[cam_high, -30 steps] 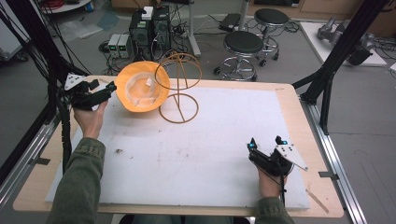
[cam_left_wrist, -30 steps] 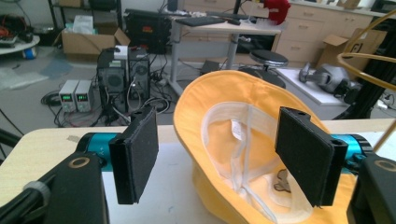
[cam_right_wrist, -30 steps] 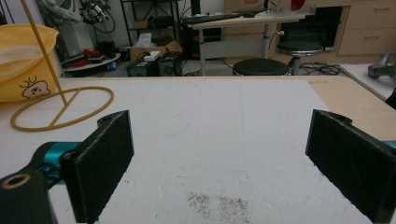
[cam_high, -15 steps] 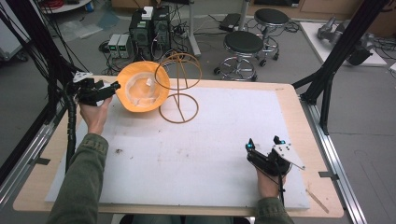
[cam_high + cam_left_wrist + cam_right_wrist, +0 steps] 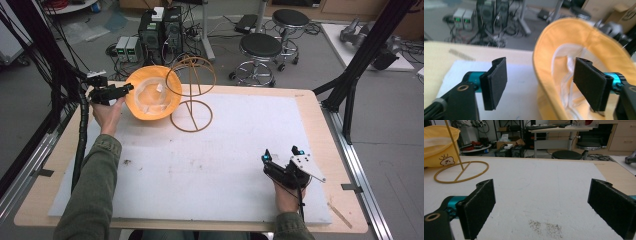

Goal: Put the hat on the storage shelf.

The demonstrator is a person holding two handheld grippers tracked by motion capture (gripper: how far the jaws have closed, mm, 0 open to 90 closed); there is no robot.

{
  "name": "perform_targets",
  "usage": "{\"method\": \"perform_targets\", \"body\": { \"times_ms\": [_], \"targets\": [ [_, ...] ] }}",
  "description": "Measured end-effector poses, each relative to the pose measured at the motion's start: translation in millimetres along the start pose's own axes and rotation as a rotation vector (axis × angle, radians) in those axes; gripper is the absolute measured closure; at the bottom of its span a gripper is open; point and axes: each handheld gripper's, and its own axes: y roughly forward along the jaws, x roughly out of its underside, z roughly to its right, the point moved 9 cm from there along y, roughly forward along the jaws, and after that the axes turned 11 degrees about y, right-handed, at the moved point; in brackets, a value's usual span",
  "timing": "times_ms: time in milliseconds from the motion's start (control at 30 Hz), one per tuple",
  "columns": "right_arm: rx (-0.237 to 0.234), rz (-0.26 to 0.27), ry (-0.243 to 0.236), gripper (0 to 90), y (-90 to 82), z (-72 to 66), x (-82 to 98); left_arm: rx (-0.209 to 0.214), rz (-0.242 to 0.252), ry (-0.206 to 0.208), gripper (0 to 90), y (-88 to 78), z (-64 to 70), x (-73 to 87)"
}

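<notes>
The yellow hat [image 5: 150, 93] sits at the far left of the white mat [image 5: 200, 165], tilted on edge with its open underside and pale lining turned toward the person. The wire stand [image 5: 191, 92] is the reference landmark: the hat leans just to the left of it, its brim overlapping the stand's upper hoop in the high view, though contact between them cannot be confirmed. The stand's flat base ring rests on the mat, near and to the right of the hat.

The left gripper [image 5: 117, 91] is held at the hat's left edge, on the side away from the stand. In the left gripper view its jaws stand wide apart and straddle the brim [image 5: 541, 62]: one pad [image 5: 495, 85] lies outside the hat over the mat, the other pad [image 5: 590, 85] lies inside against the lining side. The brim edge runs roughly upright between the pads, so closing the jaws would pinch the fabric across its thickness. No clamping is evident yet.

The right gripper [image 5: 280, 154] rests on the mat well apart from the stand, toward the person and to the right. Its jaws are wide and empty, pointed across bare mat toward the stand's base ring [image 5: 461, 172].

The left hand is clearly the nearer one to the hat; judged from this layout, the next move belongs to it.
</notes>
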Motion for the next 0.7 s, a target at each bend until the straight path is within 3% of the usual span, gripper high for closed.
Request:
{"method": "perform_targets", "body": {
  "times_ms": [333, 633, 700],
  "targets": [
    [-0.001, 0.007, -0.004, 6.5, -1.4, 0.2, -1.2, -0.010, 0.000, -0.024, 29.1, 6.0, -0.8, 0.8],
    [-0.001, 0.007, -0.004, 6.5, -1.2, 0.9, -1.5, 0.001, -0.021, 0.007, 29.8, 10.5, 2.5, 6.1],
    [-0.001, 0.006, -0.003, 6.5, -1.0, 0.9, -1.2, 0.006, -0.034, -0.002, 31.7, 12.3, 2.6, 8.9]
  ]
}}
